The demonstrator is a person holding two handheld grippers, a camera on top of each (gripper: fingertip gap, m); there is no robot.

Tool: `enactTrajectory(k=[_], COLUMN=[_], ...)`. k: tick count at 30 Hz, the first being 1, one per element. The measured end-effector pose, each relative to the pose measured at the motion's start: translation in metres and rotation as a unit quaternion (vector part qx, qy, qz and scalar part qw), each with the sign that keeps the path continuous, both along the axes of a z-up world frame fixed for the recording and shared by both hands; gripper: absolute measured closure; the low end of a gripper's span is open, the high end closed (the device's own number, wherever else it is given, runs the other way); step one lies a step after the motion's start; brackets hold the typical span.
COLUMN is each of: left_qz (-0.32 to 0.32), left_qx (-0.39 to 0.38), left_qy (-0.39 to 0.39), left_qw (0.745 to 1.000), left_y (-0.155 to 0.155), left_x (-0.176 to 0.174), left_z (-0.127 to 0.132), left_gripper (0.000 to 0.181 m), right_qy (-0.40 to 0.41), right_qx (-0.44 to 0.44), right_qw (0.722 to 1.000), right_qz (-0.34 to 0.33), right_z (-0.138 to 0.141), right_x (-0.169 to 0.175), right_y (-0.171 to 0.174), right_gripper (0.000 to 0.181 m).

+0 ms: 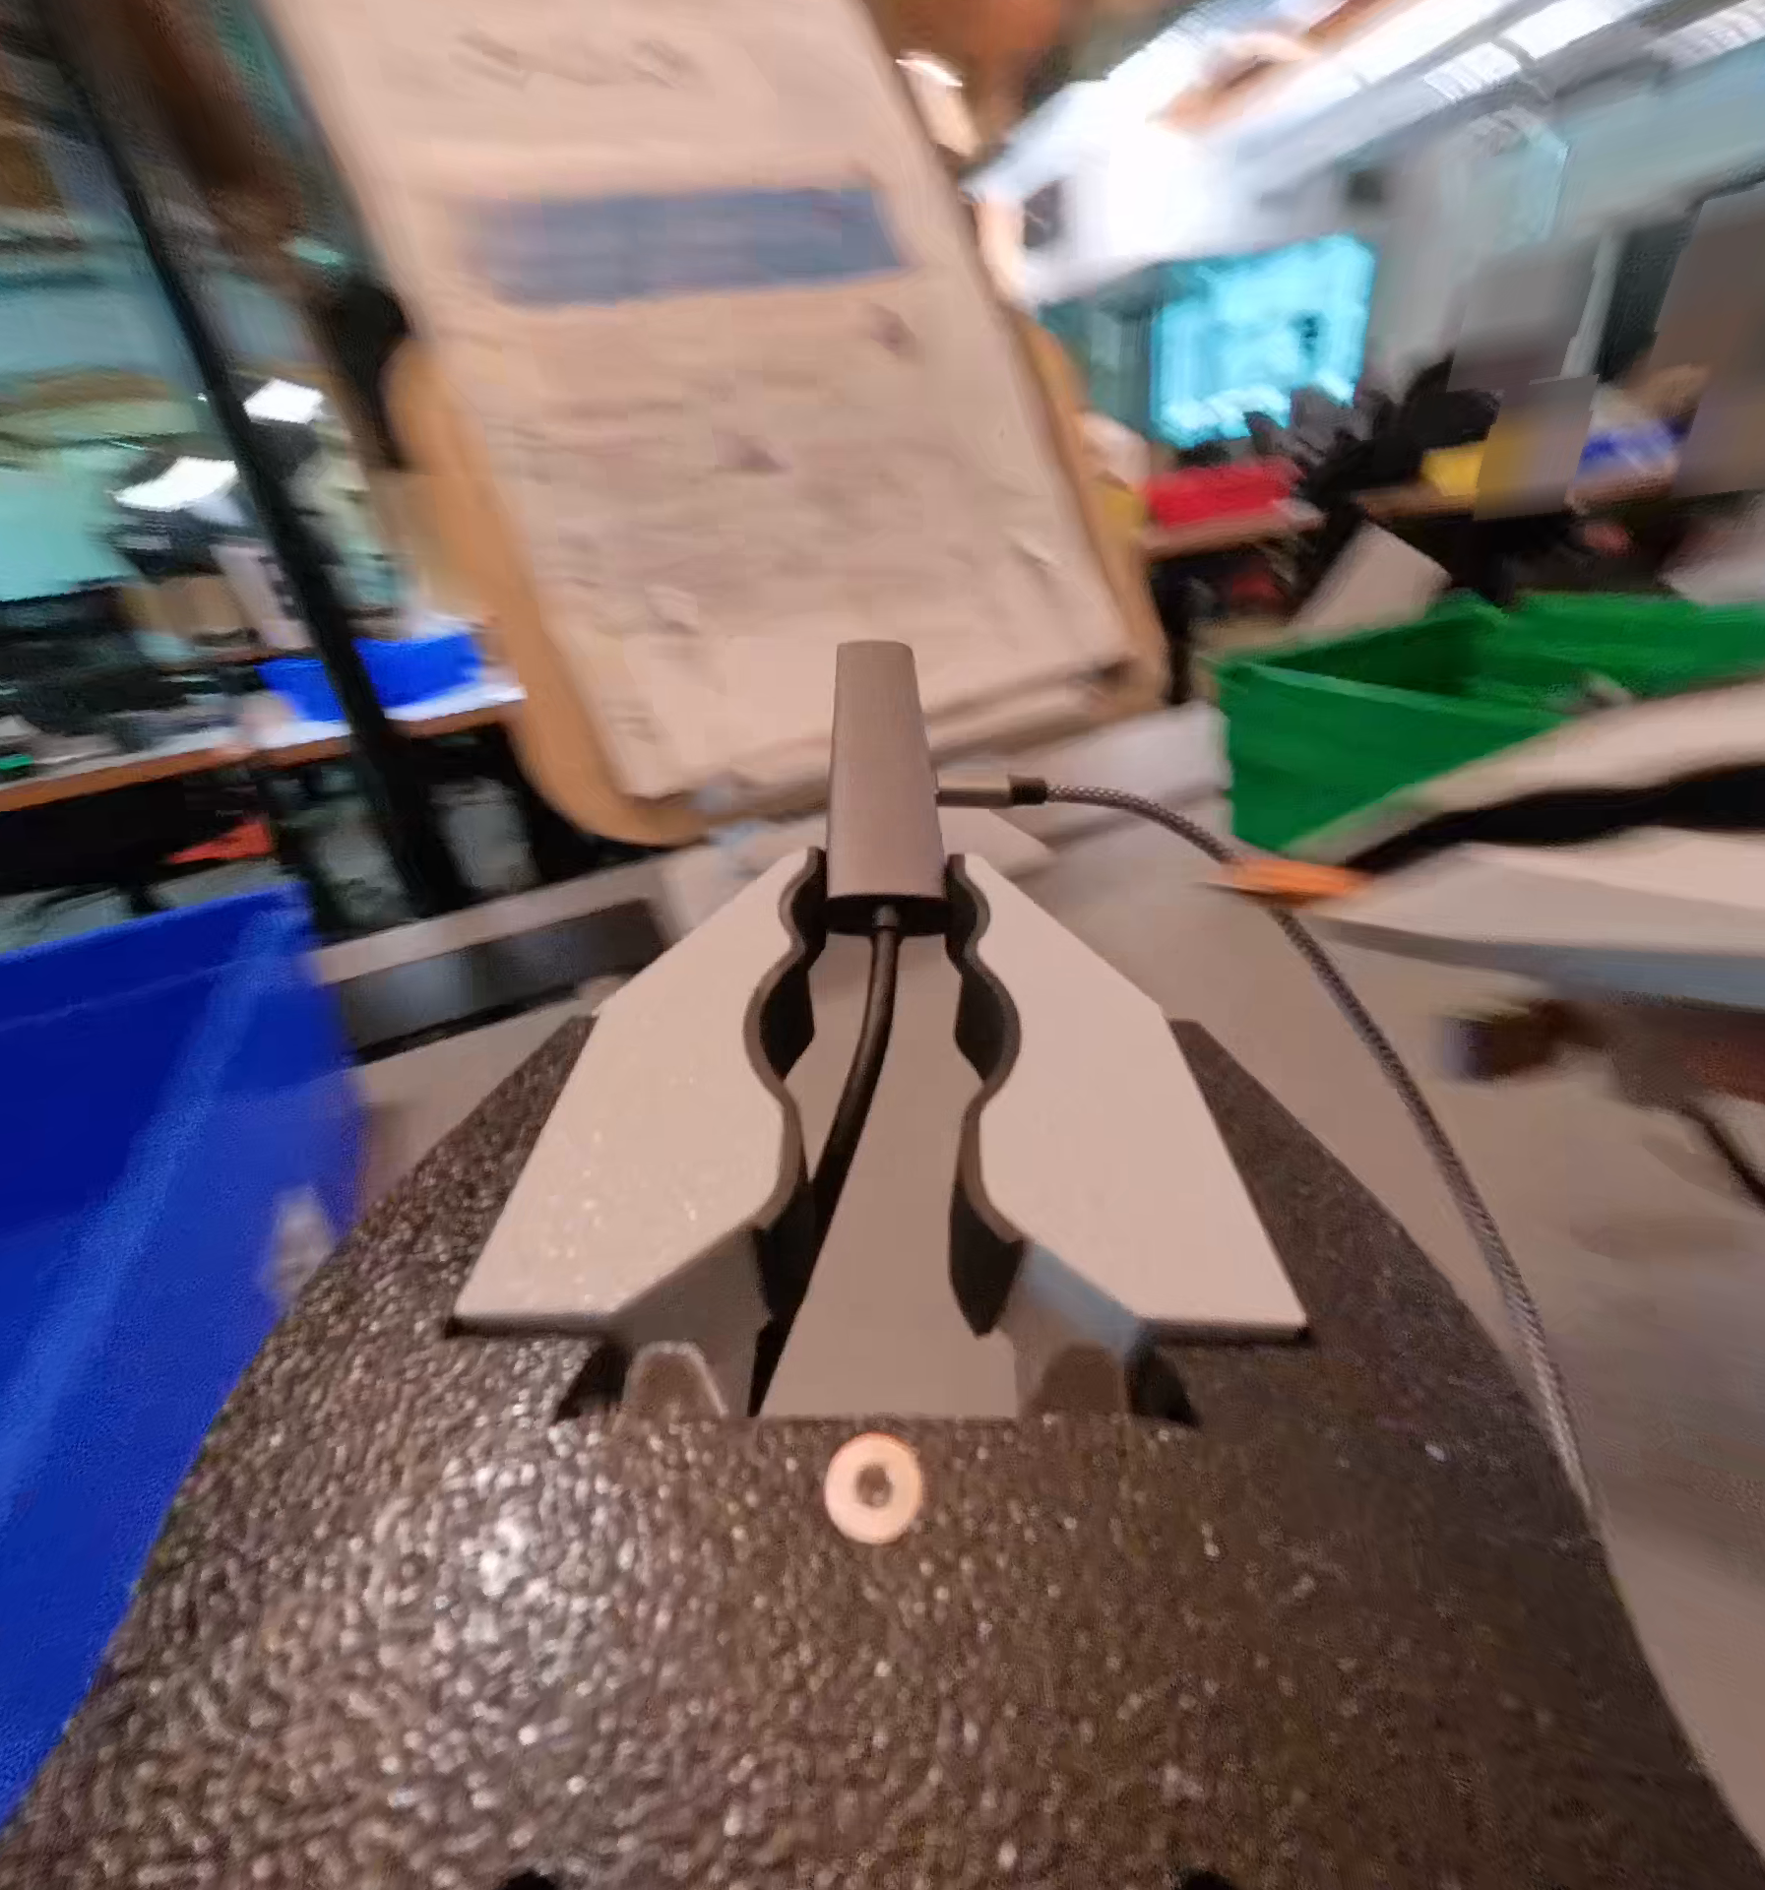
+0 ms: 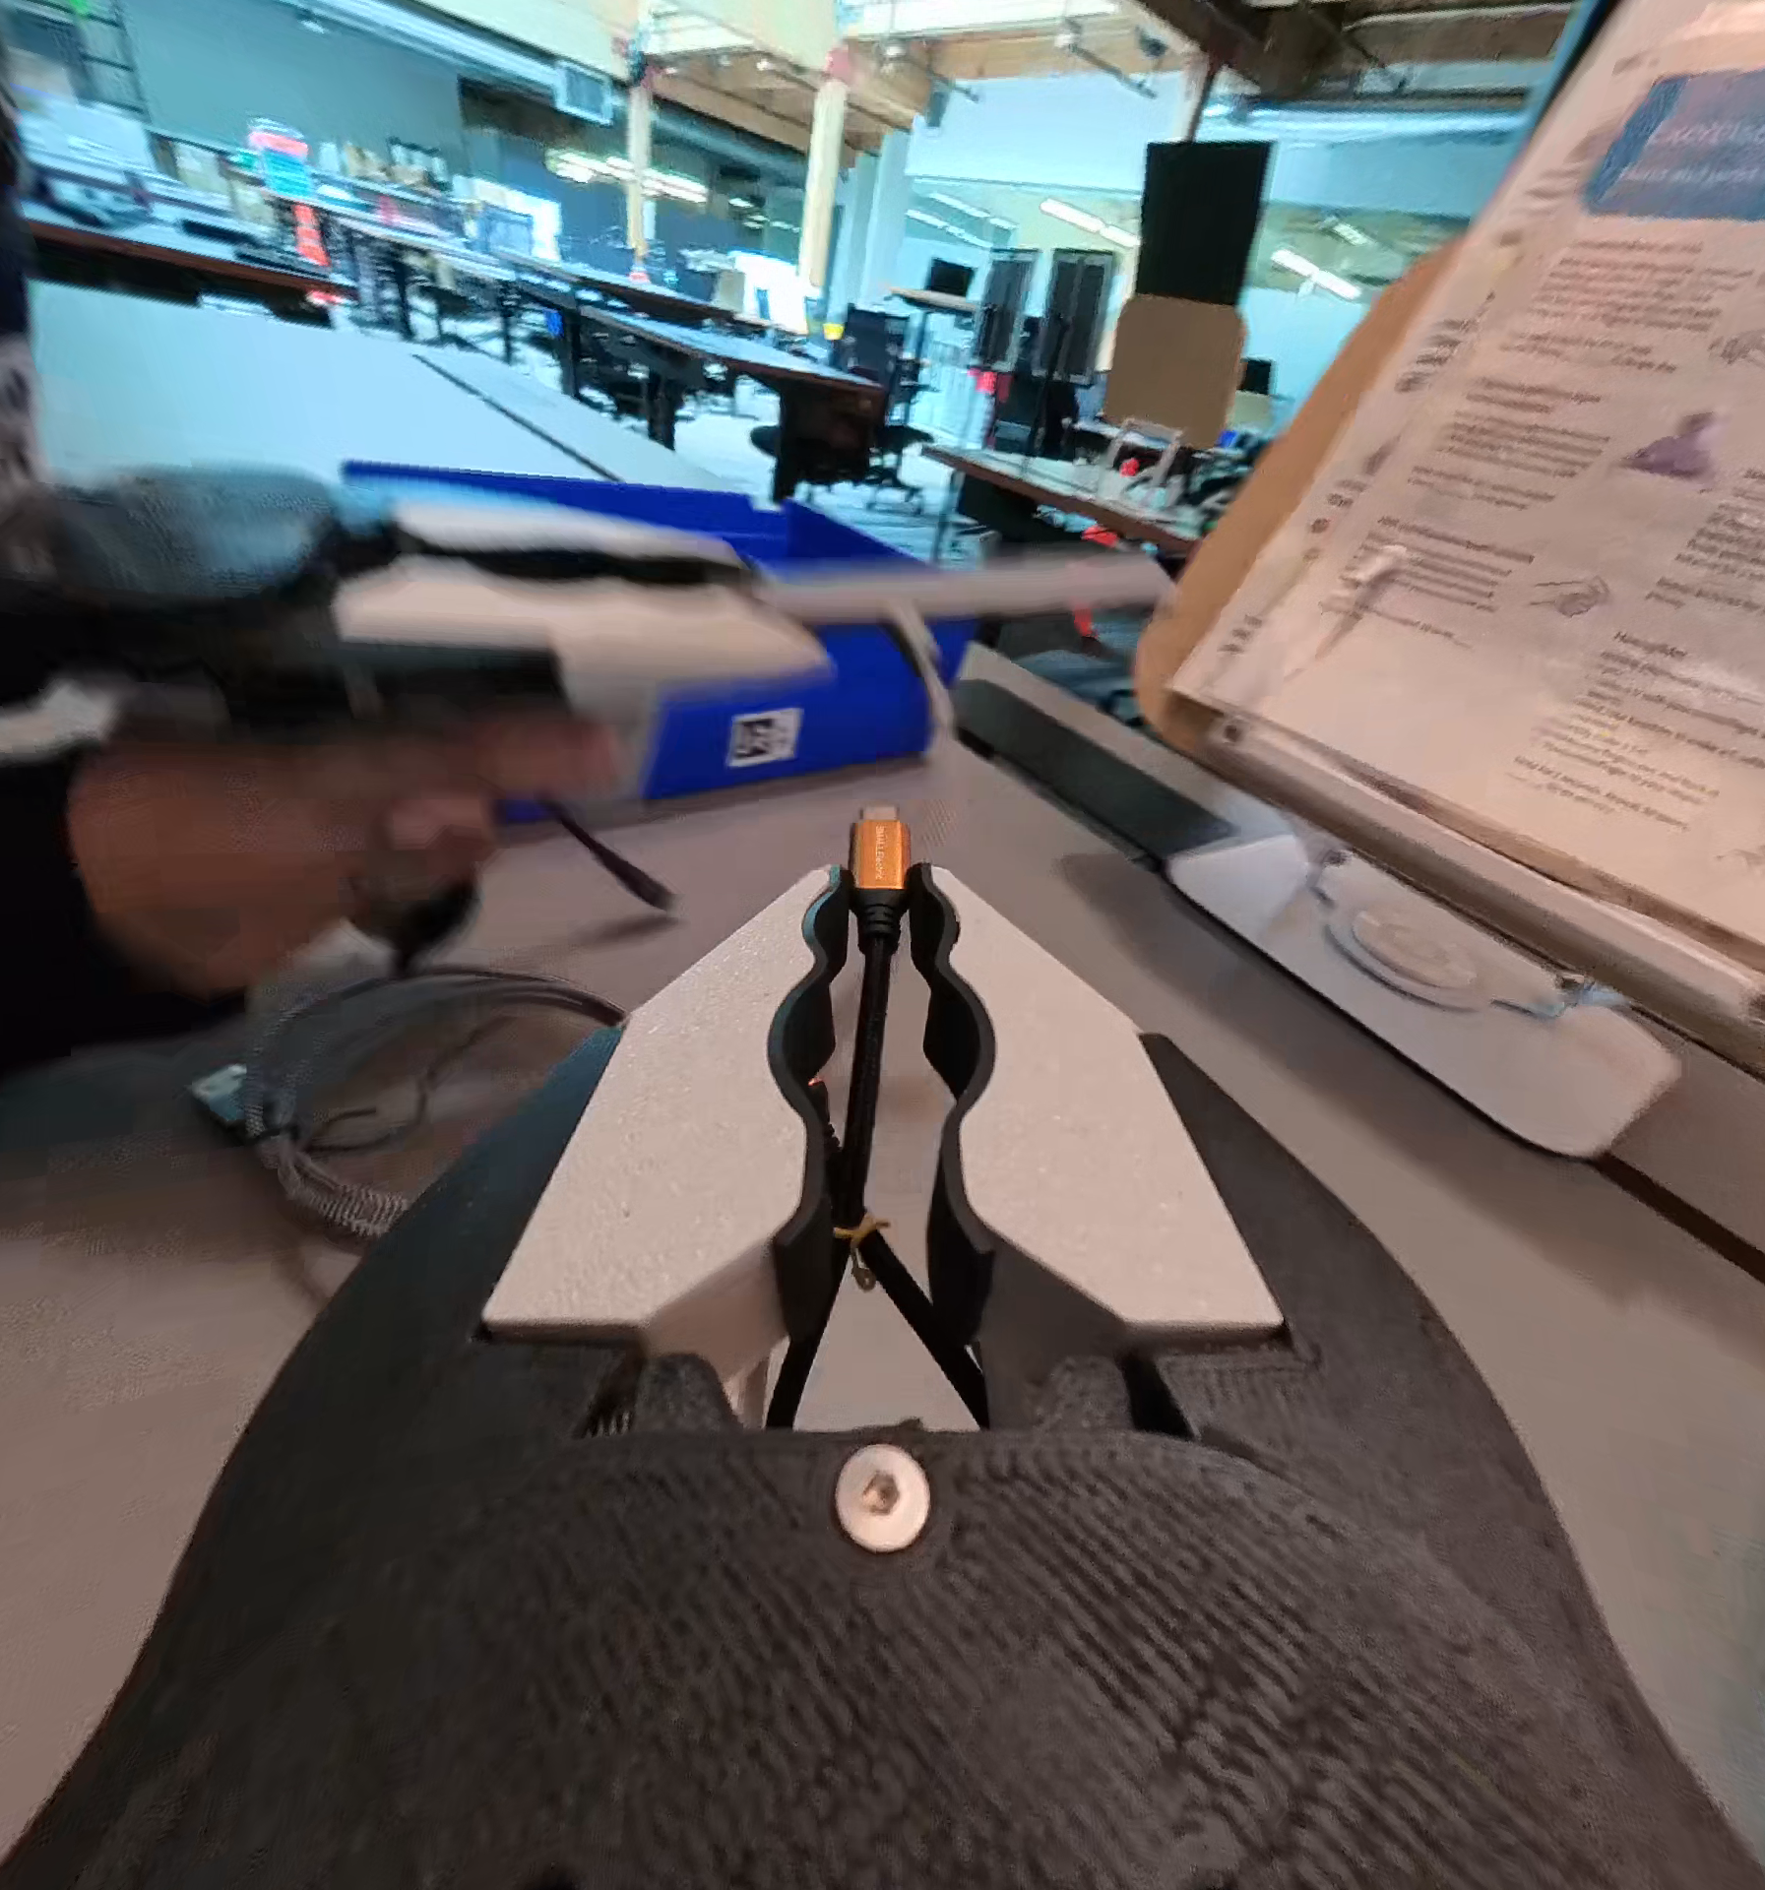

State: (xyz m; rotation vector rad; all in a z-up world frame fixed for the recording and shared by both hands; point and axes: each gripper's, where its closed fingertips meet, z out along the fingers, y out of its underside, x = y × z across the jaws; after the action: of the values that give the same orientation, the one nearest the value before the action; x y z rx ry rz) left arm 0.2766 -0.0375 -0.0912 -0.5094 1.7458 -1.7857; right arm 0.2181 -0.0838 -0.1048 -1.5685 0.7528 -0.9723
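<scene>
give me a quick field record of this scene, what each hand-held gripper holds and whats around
left hand-held gripper: shut on grey adapter, its black lead running back between the fingers
adapter side port: braided grey cable plugged in
right hand-held gripper: shut on orange plug of a black cable, metal tip pointing forward
surface: grey table
left side: blue bin
right side: green bin
behind: document stand with printed pages
image quality: background motion-blurred

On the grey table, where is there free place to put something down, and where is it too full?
Free: the grey table ahead of the right gripper, between the blue bin and the document stand's white base. Crowded: the near left, where coiled cables lie under the left gripper, and the stand's side.
</scene>
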Motion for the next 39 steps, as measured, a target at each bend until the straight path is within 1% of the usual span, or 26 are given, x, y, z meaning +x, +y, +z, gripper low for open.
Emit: enactTrajectory(k=[1, 2, 3, 6, 9, 10, 11, 13, 14, 15, 16, 18, 21, 23, 24, 25, 26, 27, 30, 31, 32, 33, 35, 36, 37, 39], left_qz=[0.025, 0.007, -0.014, -0.045, -0.035, -0.029, -0.024, -0.026, -0.027, -0.031, -0.036, -0.049, -0.067, -0.074, -0.075, -0.076, -0.077, -0.077, -0.084, -0.087, -0.091, -0.096, -0.105, -0.109, -0.112, -0.117], left_qx=[-0.048, -0.089, -0.098, -0.033, -0.031, -0.016, -0.003, 0.005, 0.003, 0.003, 0.003, 0.003, 0.004, 0.01, 0.012, 0.014, 0.017, 0.018, 0.022, 0.023, 0.025, 0.029, 0.039, 0.045, 0.052, 0.062], left_qy=[0.025, 0.05, 0.037, -0.022, -0.022, -0.024, -0.029, -0.026, -0.017, -0.008, -0.001, 0.007, 0.011, 0.009, 0.009, 0.006, 0.005, 0.004, 0.009, 0.014, 0.018, 0.021, 0.022, 0.022, 0.02, 0.017], left_qw=[0.998, 0.995, 0.994, 0.998, 0.999, 0.999, 0.999, 0.999, 0.999, 0.999, 0.999, 0.999, 0.998, 0.997, 0.997, 0.997, 0.997, 0.997, 0.996, 0.996, 0.995, 0.995, 0.993, 0.993, 0.992, 0.991], left_y=[0.026, 0.041, 0.044, 0.014, 0.007, 0.008, 0.009, 0.011, 0.011, 0.011, 0.01, 0.007, 0.003, 0.0, -0.001, -0.001, -0.002, -0.002, -0.003, -0.004, -0.005, -0.007, -0.011, -0.013, -0.015, -0.018], left_x=[0.018, 0.023, 0.017, -0.008, -0.01, -0.008, -0.007, -0.006, -0.004, -0.003, -0.003, -0.005, -0.01, -0.012, -0.013, -0.013, -0.014, -0.014, -0.014, -0.015, -0.016, -0.017, -0.022, -0.024, -0.026, -0.029], left_z=[0.012, 0.021, 0.026, 0.021, 0.02, 0.016, 0.013, 0.01, 0.01, 0.009, 0.008, 0.007, 0.007, 0.005, 0.005, 0.004, 0.004, 0.003, 0.001, 0.0, -0.001, -0.003, -0.006, -0.007, -0.009, -0.012], left_gripper=[0.16, 0.16, 0.16, 0.16, 0.16, 0.16, 0.16, 0.16, 0.16, 0.16, 0.16, 0.16, 0.16, 0.16, 0.16, 0.16, 0.16, 0.16, 0.16, 0.16, 0.16, 0.16, 0.16, 0.16, 0.16, 0.16], right_qy=[-0.012, -0.02, -0.026, -0.094, -0.173, -0.189, -0.198, -0.209, -0.21, -0.194, -0.157, -0.049, 0.012, 0.09, 0.121, 0.129, 0.116, 0.09, -0.026, -0.059, -0.075, -0.081, -0.073, -0.073, -0.079, -0.079], right_qx=[0.009, 0.036, 0.068, 0.118, 0.152, 0.162, 0.153, 0.082, 0.033, -0.018, -0.072, -0.148, -0.19, -0.192, -0.202, -0.213, -0.215, -0.205, -0.108, -0.077, -0.056, -0.04, -0.018, -0.002, 0.02, 0.057], right_qw=[1.0, 0.999, 0.997, 0.986, 0.969, 0.967, 0.968, 0.968, 0.965, 0.964, 0.969, 0.977, 0.975, 0.973, 0.968, 0.963, 0.961, 0.964, 0.983, 0.987, 0.99, 0.992, 0.996, 0.997, 0.996, 0.995], right_qz=[-0.019, -0.022, -0.004, 0.063, 0.083, 0.056, 0.006, -0.113, -0.154, -0.179, -0.179, -0.143, -0.111, -0.086, -0.088, -0.106, -0.13, -0.141, -0.149, -0.129, -0.102, -0.086, -0.055, -0.04, -0.025, -0.015], right_z=[0.003, 0.006, 0.01, 0.042, 0.081, 0.092, 0.099, 0.109, 0.112, 0.109, 0.099, 0.064, 0.033, 0.002, -0.012, -0.017, -0.013, -0.003, 0.052, 0.066, 0.072, 0.072, 0.06, 0.054, 0.049, 0.037], right_x=[-0.002, -0.004, -0.006, -0.024, -0.055, -0.062, -0.068, -0.08, -0.086, -0.088, -0.086, -0.079, -0.073, -0.07, -0.07, -0.068, -0.066, -0.066, -0.073, -0.075, -0.075, -0.071, -0.055, -0.046, -0.037, -0.017], right_y=[-0.016, -0.027, -0.031, -0.026, -0.036, -0.052, -0.073, -0.126, -0.151, -0.172, -0.189, -0.215, -0.238, -0.244, -0.248, -0.254, -0.258, -0.256, -0.228, -0.205, -0.179, -0.153, -0.1, -0.076, -0.055, -0.028], right_gripper=[0.17, 0.17, 0.17, 0.171, 0.171, 0.171, 0.171, 0.171, 0.171, 0.171, 0.17, 0.17, 0.17, 0.171, 0.164, 0.139, 0.11, 0.099, 0.108, 0.11, 0.108, 0.102, 0.094, 0.094, 0.098, 0.102])
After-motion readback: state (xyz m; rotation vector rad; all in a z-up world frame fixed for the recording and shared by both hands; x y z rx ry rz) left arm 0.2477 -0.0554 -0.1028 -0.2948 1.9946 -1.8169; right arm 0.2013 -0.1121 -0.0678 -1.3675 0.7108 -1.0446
